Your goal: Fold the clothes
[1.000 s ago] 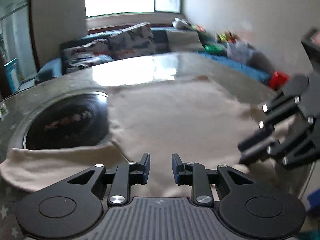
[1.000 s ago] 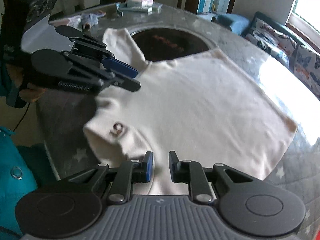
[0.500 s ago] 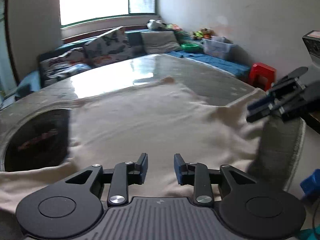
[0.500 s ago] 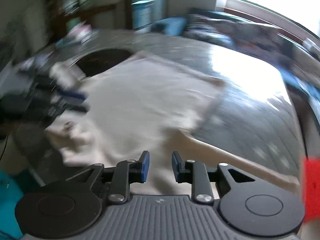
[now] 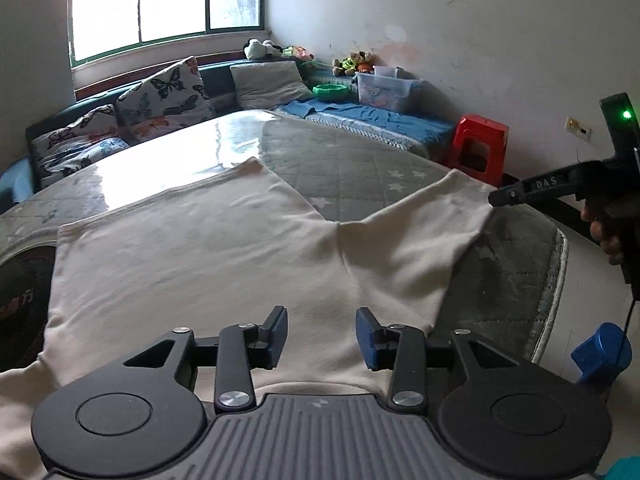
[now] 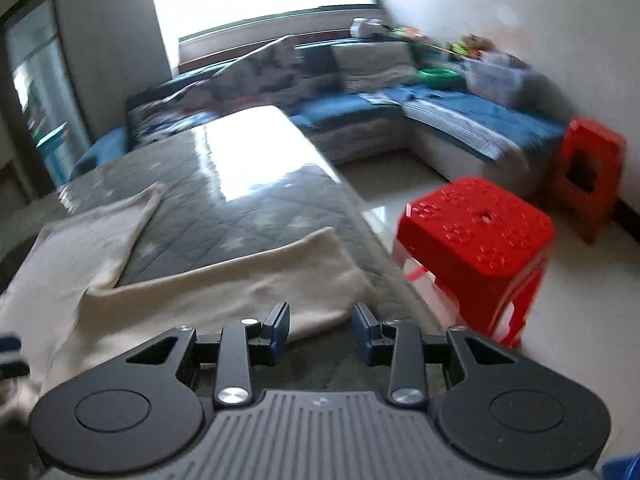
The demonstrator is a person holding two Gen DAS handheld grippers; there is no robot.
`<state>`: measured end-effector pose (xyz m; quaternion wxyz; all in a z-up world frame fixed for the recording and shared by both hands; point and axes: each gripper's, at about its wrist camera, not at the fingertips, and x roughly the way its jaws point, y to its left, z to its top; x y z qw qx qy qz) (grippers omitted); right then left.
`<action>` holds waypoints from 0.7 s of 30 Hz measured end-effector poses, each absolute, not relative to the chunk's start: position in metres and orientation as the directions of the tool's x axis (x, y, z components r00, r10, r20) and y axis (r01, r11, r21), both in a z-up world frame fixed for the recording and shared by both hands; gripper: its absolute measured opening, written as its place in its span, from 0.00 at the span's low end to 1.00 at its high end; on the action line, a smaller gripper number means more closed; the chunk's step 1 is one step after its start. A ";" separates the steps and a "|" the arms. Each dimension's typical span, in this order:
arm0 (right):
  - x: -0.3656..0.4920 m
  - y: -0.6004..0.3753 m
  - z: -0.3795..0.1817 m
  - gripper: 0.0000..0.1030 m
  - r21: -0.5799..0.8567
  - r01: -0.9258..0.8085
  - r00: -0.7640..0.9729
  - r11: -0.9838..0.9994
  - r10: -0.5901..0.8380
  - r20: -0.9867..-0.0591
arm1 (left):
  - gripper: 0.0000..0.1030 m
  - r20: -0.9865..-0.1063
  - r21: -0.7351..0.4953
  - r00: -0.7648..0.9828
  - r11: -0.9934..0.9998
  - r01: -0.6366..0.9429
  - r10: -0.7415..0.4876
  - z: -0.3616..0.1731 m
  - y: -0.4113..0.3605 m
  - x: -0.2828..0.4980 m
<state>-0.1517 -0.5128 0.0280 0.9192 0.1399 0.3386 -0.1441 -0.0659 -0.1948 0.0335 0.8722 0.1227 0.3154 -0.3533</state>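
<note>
A cream shirt (image 5: 208,256) lies spread flat on the grey star-quilted table (image 5: 360,160). One sleeve (image 5: 432,224) reaches toward the right edge. My left gripper (image 5: 322,338) hovers low over the shirt's near part. Its jaws are opening and nothing is between them. At the right of the left wrist view, a hand holds my right gripper (image 5: 496,199) by the sleeve's end. In the right wrist view, that gripper (image 6: 320,328) stands open just short of the sleeve (image 6: 240,280). The sleeve's near edge lies in front of its left finger, ungripped.
A dark round recess (image 5: 20,300) sits in the table at the left, partly under the shirt. Beside the table's right edge stand a red plastic stool (image 6: 476,228) and a second one (image 6: 588,168) by the wall. A blue sofa (image 5: 360,120) runs along the far walls.
Both grippers' jaws have widened. The right gripper swung from the shirt's collar side over to the sleeve at the table's right edge. The left gripper slid rightward along the shirt.
</note>
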 end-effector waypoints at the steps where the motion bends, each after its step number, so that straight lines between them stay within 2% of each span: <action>1: -0.152 -0.514 0.027 0.33 0.161 0.376 0.727 0.913 -0.183 -0.662 | 0.40 -0.639 -0.007 0.551 0.720 0.694 -0.537 0.033 -0.196 -0.066; 5: -0.148 -0.519 0.020 0.33 0.163 0.422 0.718 0.892 -0.219 -0.660 | 0.46 -0.647 -0.002 0.550 0.722 0.692 -0.529 0.030 -0.200 -0.066; 10: -0.144 -0.514 0.015 0.32 0.142 0.449 0.717 0.882 -0.262 -0.646 | 0.47 -0.654 0.000 0.549 0.725 0.689 -0.521 0.028 -0.201 -0.064; 11: -0.143 -0.513 0.014 0.27 0.133 0.450 0.716 0.883 -0.268 -0.644 | 0.47 -0.656 0.001 0.548 0.726 0.688 -0.519 0.028 -0.202 -0.064; 12: -0.142 -0.511 0.014 0.15 0.124 0.447 0.715 0.886 -0.271 -0.644 | 0.47 -0.657 0.002 0.548 0.725 0.688 -0.519 0.028 -0.202 -0.064; 13: -0.141 -0.511 0.014 0.09 0.119 0.444 0.715 0.888 -0.271 -0.644 | 0.48 -0.658 0.003 0.547 0.725 0.689 -0.518 0.027 -0.203 -0.064; 21: -0.147 -0.517 0.044 0.06 0.176 0.424 0.779 0.888 -0.259 -0.572 | 0.49 -0.664 0.012 0.538 0.712 0.702 -0.519 0.023 -0.209 -0.064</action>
